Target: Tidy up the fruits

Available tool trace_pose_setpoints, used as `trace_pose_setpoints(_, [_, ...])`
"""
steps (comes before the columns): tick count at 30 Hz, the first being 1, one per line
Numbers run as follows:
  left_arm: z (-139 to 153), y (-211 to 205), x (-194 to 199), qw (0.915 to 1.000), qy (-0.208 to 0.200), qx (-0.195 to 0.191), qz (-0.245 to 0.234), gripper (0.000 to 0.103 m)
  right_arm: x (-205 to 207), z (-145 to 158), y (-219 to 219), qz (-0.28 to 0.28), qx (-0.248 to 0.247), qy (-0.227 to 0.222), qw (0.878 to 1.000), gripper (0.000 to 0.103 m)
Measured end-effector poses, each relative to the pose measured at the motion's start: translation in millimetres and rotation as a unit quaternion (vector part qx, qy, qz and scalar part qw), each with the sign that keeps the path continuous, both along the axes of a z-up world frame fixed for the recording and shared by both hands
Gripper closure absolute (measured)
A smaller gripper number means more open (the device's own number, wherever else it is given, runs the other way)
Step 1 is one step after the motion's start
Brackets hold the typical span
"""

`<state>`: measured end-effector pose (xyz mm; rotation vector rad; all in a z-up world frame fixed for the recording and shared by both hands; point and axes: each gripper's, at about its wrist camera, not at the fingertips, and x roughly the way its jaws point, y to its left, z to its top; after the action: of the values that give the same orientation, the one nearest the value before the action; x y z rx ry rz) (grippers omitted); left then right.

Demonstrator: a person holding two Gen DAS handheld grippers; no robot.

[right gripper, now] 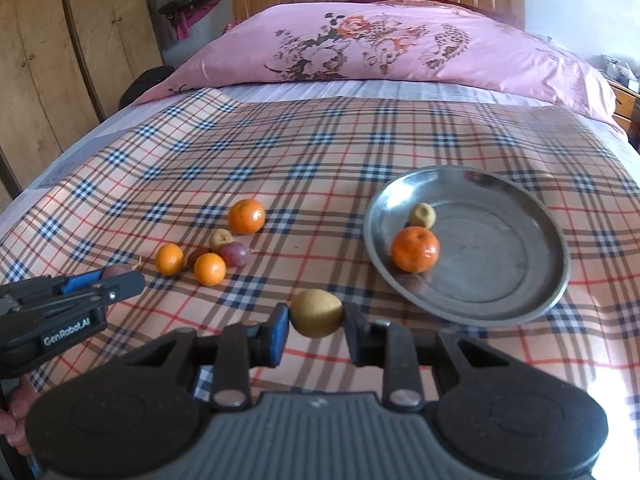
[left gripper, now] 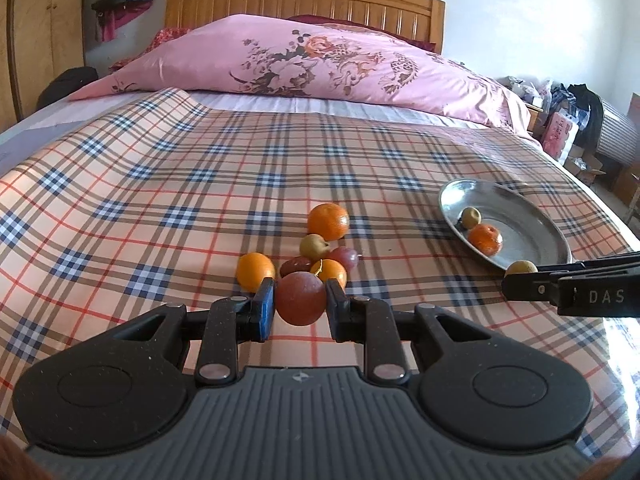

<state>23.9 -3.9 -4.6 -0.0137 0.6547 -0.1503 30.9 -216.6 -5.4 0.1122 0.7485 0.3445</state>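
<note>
Left gripper (left gripper: pixel 300 300) clamps a reddish plum (left gripper: pixel 301 298) at the near edge of the fruit pile (left gripper: pixel 316 252) on the plaid cloth (left gripper: pixel 160 200). Right gripper (right gripper: pixel 316 322) grips a yellow-brown fruit (right gripper: pixel 317 313), just near-left of the metal plate (right gripper: pixel 520 296). Plate sits right of pile w/ an orange (right gripper: pixel 415 249) & small yellowish fruit (right gripper: pixel 422 216) inside.
</note>
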Motion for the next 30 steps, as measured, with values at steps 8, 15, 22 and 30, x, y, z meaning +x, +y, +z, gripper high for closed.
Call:
trace_pose_setpoints(8, [2,-15,-4,0.9999,-0.003,0.005,-0.015,0.076,-6,2,-21,-0.022,0.007,-0.002,1.000,0.075])
trace_pose_setpoints(15, [4,-27,-4,0.9996,-0.005,0.007,-0.027,0.076,-10,3,-36,-0.037,0.010,-0.002,0.999,0.075])
trace_pose_setpoints(22, [6,-39,-2,0.9991,-0.005,0.005,-0.042,0.076,-11,1,-50,-0.053,0.015,0.000,0.998,0.075])
trace_pose_setpoints(30, [5,-53,4,0.9983,-0.004,0.004,-0.059,0.075,-13,2,-62,-0.063,0.019,-0.001,0.998,0.075])
